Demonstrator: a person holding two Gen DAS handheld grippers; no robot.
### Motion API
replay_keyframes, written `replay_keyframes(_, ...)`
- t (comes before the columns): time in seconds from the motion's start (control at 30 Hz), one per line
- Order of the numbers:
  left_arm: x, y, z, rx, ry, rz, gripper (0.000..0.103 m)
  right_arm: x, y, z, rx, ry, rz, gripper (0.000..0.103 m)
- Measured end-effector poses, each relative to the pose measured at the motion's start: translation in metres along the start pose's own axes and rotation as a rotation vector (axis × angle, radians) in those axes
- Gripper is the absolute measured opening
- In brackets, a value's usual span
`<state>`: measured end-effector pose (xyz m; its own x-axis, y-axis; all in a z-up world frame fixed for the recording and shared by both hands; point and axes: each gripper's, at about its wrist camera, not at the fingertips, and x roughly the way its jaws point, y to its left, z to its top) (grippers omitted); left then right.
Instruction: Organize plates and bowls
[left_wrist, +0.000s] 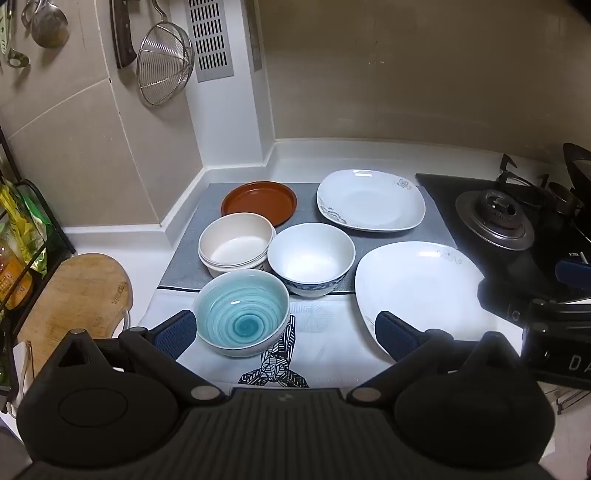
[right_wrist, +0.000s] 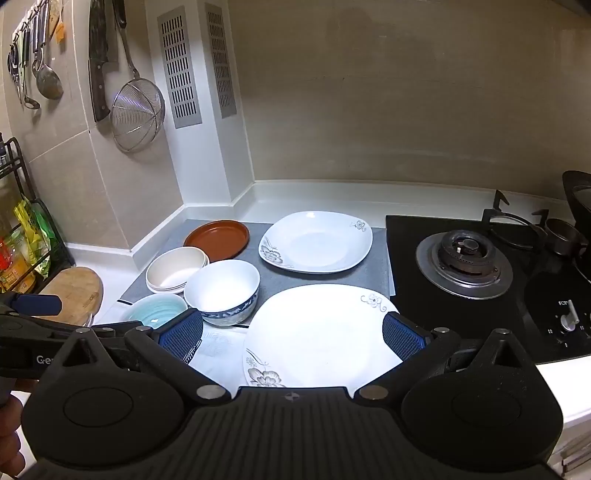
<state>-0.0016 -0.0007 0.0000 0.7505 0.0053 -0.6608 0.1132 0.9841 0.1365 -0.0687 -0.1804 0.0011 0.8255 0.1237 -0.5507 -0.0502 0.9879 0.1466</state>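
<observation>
On the counter, a teal swirl bowl (left_wrist: 242, 312) stands nearest, with a white bowl with a blue rim pattern (left_wrist: 311, 258) and stacked cream bowls (left_wrist: 236, 242) behind it. A brown plate (left_wrist: 259, 201) lies at the back. Two white square plates sit to the right, one far (left_wrist: 370, 199) and one near (left_wrist: 421, 288). My left gripper (left_wrist: 286, 334) hovers open above the teal bowl, gripping nothing. My right gripper (right_wrist: 291, 338) is open over the near white plate (right_wrist: 317, 332), not touching it. The right view also shows the blue-rimmed bowl (right_wrist: 221, 290) and the far plate (right_wrist: 316, 242).
A black gas hob (right_wrist: 465, 258) with a burner fills the right side. A grey mat (left_wrist: 184, 258) and a patterned cloth (left_wrist: 325, 332) lie under the dishes. A wooden cutting board (left_wrist: 74, 291) and a rack with packets (left_wrist: 22, 236) stand left. A strainer (left_wrist: 164, 64) and knife hang on the wall.
</observation>
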Motion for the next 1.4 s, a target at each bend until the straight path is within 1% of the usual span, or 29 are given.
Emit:
replay_keyframes(0.07,-0.004,-0.005,-0.006,0.012,-0.016,0.014,0.103,0.001,0.001,0.0,0.002,0.005,0.001,0.103)
replay_keyframes(0.1,-0.004,-0.004,-0.006,0.004,-0.008,0.006,0.103,0.002,0.001,0.0,0.004,0.003,0.003,0.103)
replay_keyframes(0.13,0.0,-0.002,-0.001,0.003,0.025,0.001,0.103,0.002,0.001,0.001,0.004,0.004,0.003,0.103)
replay_keyframes(0.37,0.006,0.002,-0.009,0.002,0.017,-0.01,0.103,0.009,0.007,0.002,0.001,0.005,0.0,0.103)
replay_keyframes(0.67,0.011,0.001,-0.007,0.016,0.022,-0.02,0.103,0.009,0.002,0.001,0.008,0.007,-0.003,0.103)
replay_keyframes(1.4,0.011,0.004,0.0,0.017,0.032,-0.038,0.103,0.007,0.006,0.003,0.002,0.011,-0.012,0.103)
